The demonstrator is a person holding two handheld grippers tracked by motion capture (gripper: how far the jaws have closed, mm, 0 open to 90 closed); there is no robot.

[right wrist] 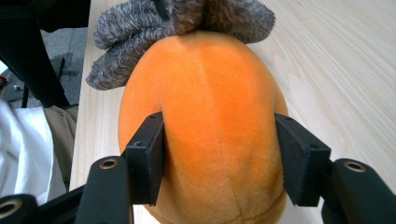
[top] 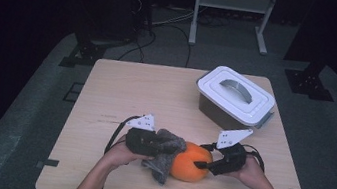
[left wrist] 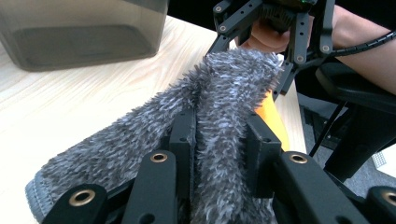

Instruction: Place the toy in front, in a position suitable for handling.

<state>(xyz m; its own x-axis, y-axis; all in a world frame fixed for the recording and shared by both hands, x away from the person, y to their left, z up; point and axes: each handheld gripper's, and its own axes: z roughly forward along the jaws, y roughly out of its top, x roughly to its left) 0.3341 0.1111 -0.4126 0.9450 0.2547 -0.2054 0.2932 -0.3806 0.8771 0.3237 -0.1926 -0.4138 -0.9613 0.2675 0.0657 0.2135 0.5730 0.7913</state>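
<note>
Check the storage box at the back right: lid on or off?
On. The white lid sits flat over the grey box, its handle lying on top.

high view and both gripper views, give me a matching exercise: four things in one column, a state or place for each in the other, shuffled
Things:
1. grey fuzzy cloth
2. orange plush ball
3. lidded box
4. left tongs

States or places:
A. stands at the far right of the table, lid on
B. clamped between the left tongs' jaws
C. shut on the cloth
D. squeezed between the right tongs' jaws

Pairs: 1-B, 2-D, 3-A, 4-C
</note>
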